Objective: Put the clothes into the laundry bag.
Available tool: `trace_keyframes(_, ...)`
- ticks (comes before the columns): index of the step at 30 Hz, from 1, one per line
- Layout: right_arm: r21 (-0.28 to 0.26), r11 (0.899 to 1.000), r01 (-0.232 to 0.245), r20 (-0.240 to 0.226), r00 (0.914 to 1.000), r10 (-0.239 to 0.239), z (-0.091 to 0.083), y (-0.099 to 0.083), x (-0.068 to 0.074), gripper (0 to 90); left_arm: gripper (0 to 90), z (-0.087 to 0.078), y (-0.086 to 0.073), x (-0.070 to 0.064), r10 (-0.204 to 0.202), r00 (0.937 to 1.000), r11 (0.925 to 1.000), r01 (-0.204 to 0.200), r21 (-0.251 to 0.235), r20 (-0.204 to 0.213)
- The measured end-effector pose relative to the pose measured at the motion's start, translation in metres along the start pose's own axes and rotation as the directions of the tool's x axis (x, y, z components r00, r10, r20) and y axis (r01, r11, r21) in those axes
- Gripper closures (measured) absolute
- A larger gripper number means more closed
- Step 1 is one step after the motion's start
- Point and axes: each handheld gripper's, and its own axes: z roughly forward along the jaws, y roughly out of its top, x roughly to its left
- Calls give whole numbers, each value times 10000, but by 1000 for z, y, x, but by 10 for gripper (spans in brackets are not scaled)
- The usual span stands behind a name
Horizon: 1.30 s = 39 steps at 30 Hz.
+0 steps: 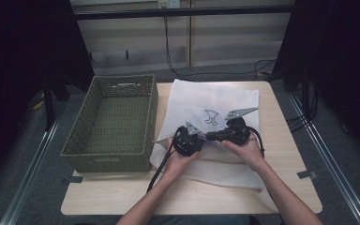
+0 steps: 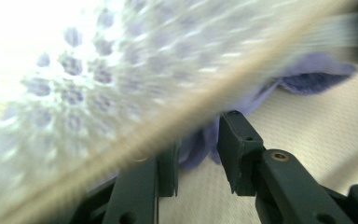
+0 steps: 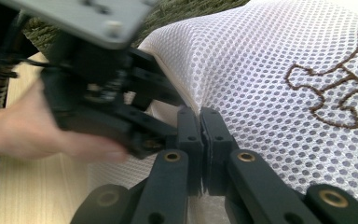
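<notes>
— Mesh bag, white, lying flat across the middle and right of the worktop: is that what both hands are on?

— Yes. It lies just right of the green woven basket, and a brown embroidered figure sits near its centre. Both hands meet at the bag's near part.

— What is the right gripper doing?

— Clenched on the mesh. In the right gripper view its two black jaws stand pressed together with a fold of the white fabric pinched between them, beside the brown figure. From above, that gripper sits over the bag with its grey three-cornered plate pointing to the right.

— And the left gripper?

— Its jaws stand slightly apart, with a bunch of bluish cloth between them, under a lifted layer of mesh with a pale edge running diagonally across the view. The picture is blurred, so I cannot tell whether the jaws truly grip that cloth or merely flank it.

— Where is it from above?

— The left gripper is at the bag's left near edge, close to the basket's corner, just beside the right one. The right gripper view shows it too, with the person's hand behind it.
</notes>
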Motion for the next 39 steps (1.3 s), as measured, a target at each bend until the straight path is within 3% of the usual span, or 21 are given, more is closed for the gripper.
trace_keyframes(3, -14, 10000, 14, 4, 10000, -14, 0, 0, 0, 885, 689, -12, 2, -1, 362, 9993, 9993, -361, -79, 31)
trace_keyframes(7, -15, 10000, -39, -17, 10000, 39, 1, -2, -1, 884, 710, -24, 8, 2, 371, 9991, 9991, -367, -233, 180)
trace_keyframes(9, -65, 10000, -23, -30, 10000, 23, 1, -1, -1, 884, 721, -32, 11, 3, 835, 9963, 9963, -830, -205, 214)
trace_keyframes(13, -97, 10000, -14, -111, 9999, 13, -1, -1, -3, 884, 728, -50, 7, 6, 1283, 9907, 9913, -1267, -346, 459)
trace_keyframes(15, -95, 9999, -34, -169, 9999, 33, 0, -1, -3, 883, 726, -57, 3, 6, 1167, 9901, 9924, -1131, -493, 780)
trace_keyframes(21, 15, 10000, 35, -111, 9999, -35, 1, -2, -2, 880, 679, -82, -2, 6, 1469, 9843, 9849, -1364, -1065, 975)
trace_keyframes(25, -20, 10000, 90, -122, 9999, -90, -2, -4, -4, 880, 648, -99, -2, 11, 1342, 9828, 9825, -1153, -1459, 1267)
trace_keyframes(27, 85, 9999, 87, -119, 9999, -86, -2, -6, -3, 876, 608, -106, -5, 14, 1348, 9858, 9815, -1189, -1502, 1002)
trace_keyframes(31, 517, 9987, 15, -16, 10000, -15, 1, -16, -4, 835, 555, -114, -10, 22, 1234, 9886, 9838, -1105, -1409, 860)
trace_keyframes(36, 776, 9970, 20, 114, 9999, -29, 7, -32, -2, 825, 530, -125, -15, 26, 826, 9916, 9831, -646, -1715, 1000)
trace_keyframes(38, 925, 9957, -12, 100, 10000, 3, 9, -35, -4, 827, 520, -131, -16, 25, 914, 9917, 9828, -752, -1688, 902)
trace_keyframes(39, 967, 9953, -42, 75, 10000, 35, 9, -36, -4, 828, 518, -135, -17, 26, 716, 9902, 9824, -492, -1805, 1202)
